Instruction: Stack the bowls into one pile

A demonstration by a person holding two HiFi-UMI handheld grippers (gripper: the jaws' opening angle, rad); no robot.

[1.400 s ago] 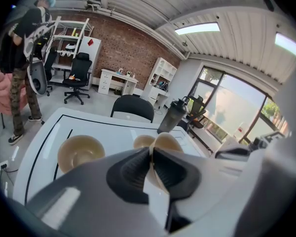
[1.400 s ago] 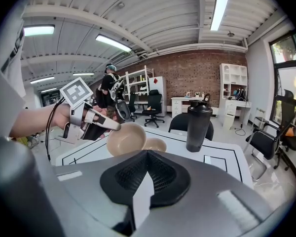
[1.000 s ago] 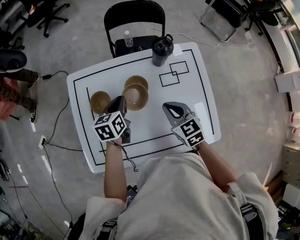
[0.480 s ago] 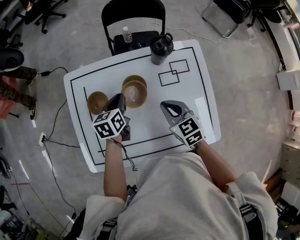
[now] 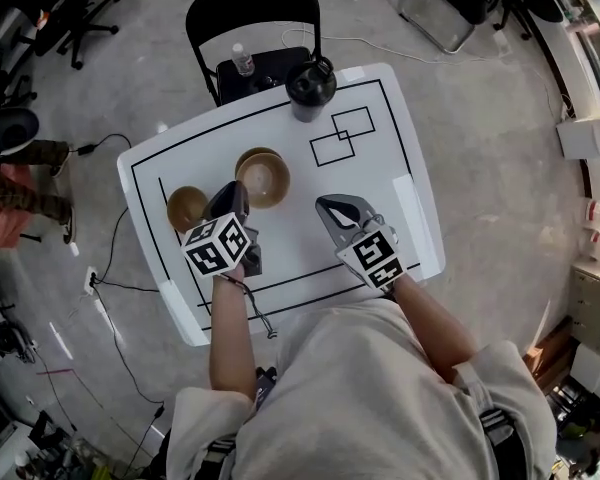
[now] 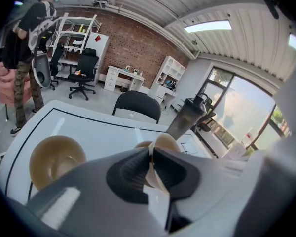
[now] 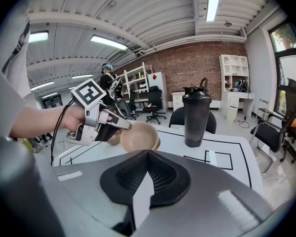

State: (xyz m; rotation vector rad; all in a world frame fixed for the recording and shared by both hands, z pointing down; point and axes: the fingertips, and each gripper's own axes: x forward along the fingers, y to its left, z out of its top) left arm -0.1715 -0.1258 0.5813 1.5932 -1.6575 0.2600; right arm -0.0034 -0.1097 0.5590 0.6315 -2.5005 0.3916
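Three beige bowls are on the white table (image 5: pixel 380 183). My left gripper (image 5: pixel 238 192) (image 6: pixel 151 150) (image 7: pixel 119 125) is shut on the near rim of one bowl (image 5: pixel 265 180) (image 6: pixel 164 143) (image 7: pixel 138 137), which it holds tilted. That bowl partly covers a second bowl (image 5: pixel 248 156) (image 6: pixel 142 144) just behind it. The third bowl (image 5: pixel 186 208) (image 6: pixel 56 158) sits alone to the left of the left gripper. My right gripper (image 5: pixel 326 205) (image 7: pixel 147 153) hovers over the table's front right, shut with nothing between its pads.
A dark shaker bottle (image 5: pixel 308 86) (image 6: pixel 187 116) (image 7: pixel 196 113) stands at the table's far edge, near two outlined rectangles (image 5: pixel 340 136). A black chair (image 5: pixel 252 13) with a small water bottle (image 5: pixel 242 60) stands behind the table. A person (image 6: pixel 27 38) stands off to the left.
The left gripper with its bowl has sunk slightly toward the table and the bowl behind it. The right gripper has eased down a little. Both grips look unchanged.
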